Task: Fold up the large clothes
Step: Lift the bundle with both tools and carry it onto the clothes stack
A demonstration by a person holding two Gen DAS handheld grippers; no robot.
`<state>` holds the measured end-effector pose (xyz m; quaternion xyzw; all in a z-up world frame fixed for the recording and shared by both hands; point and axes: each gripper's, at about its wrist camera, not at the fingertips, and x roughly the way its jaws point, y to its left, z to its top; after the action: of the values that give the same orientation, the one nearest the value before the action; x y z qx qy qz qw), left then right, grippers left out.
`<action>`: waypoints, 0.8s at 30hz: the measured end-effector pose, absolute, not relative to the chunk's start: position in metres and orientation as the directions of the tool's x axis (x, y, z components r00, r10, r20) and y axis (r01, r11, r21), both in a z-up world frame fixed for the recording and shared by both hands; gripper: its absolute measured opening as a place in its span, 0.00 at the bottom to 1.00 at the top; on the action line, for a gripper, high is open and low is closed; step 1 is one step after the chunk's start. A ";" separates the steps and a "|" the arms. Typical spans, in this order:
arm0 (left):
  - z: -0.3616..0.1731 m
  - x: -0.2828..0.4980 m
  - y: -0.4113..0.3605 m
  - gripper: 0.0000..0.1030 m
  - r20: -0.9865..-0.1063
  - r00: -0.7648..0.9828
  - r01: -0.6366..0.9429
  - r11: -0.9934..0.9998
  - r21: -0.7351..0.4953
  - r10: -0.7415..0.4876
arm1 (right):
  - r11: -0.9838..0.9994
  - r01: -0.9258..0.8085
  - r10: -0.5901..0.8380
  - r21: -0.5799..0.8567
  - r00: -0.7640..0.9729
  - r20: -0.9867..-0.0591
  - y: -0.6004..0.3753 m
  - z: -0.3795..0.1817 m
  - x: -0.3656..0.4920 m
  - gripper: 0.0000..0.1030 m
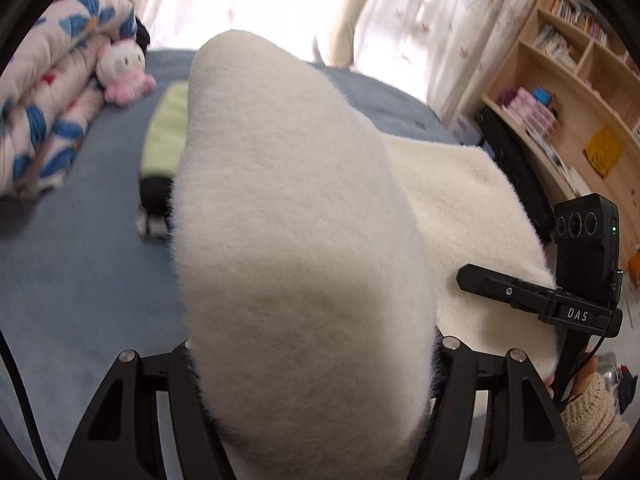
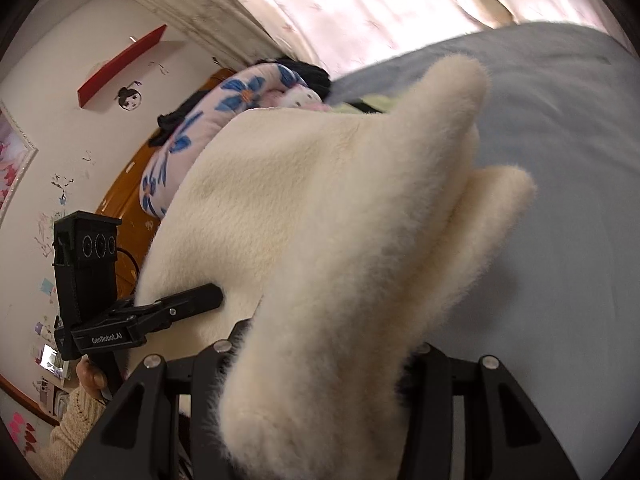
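A cream fluffy garment point(image 1: 296, 208) hangs lifted over the blue bed point(image 1: 80, 280), stretched between both grippers. In the left wrist view a thick fold of it bulges up from between the jaws of my left gripper point(image 1: 312, 364), which is shut on it; the fingertips are buried in the pile. My right gripper point(image 1: 508, 290) bites the garment's right edge. In the right wrist view the garment point(image 2: 340, 208) rises out of my right gripper point(image 2: 320, 376), shut on it, with two fluffy ends sticking out ahead. My left gripper point(image 2: 180, 306) holds the far edge at the left.
A rolled flowered quilt point(image 1: 52, 112) and a white-and-pink plush toy point(image 1: 122, 70) lie at the head of the bed. A green and black item point(image 1: 162, 148) lies on the sheet. A wooden bookshelf point(image 1: 568, 92) stands right, curtains point(image 1: 420, 12) behind, a wooden headboard point(image 2: 128, 184) by the wall.
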<state>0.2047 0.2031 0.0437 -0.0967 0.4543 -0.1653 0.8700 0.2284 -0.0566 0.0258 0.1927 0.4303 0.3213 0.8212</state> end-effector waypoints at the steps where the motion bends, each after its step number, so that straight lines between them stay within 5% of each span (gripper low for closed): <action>1: 0.050 0.219 0.209 0.64 -0.753 0.542 0.203 0.928 -0.313 -0.372 | 0.718 -0.372 0.695 0.588 0.428 -0.578 -0.048 0.034 0.245 0.45; 9: 0.057 0.364 0.270 0.64 -0.725 0.584 0.204 0.930 -0.305 -0.366 | 0.725 -0.381 0.687 0.574 0.466 -0.558 0.014 0.046 0.386 0.45; 16: -0.024 0.482 0.305 0.65 -0.762 0.536 0.172 0.931 -0.322 -0.363 | 0.740 -0.312 0.666 0.596 0.465 -0.583 0.040 -0.030 0.492 0.44; 20: -0.090 0.524 0.325 0.79 -0.768 0.506 0.100 0.911 -0.401 -0.394 | 0.795 -0.236 0.599 0.559 0.453 -0.660 0.039 -0.095 0.527 0.46; 24: -0.100 0.524 0.324 0.90 -0.714 0.568 0.174 0.908 -0.382 -0.409 | 0.786 -0.272 0.613 0.556 0.461 -0.641 0.032 -0.105 0.528 0.55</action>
<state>0.5236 0.3236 -0.0998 -0.1356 0.4336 -0.1666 0.8751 0.5281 0.0316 -0.1050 0.1914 0.4459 0.2657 0.8330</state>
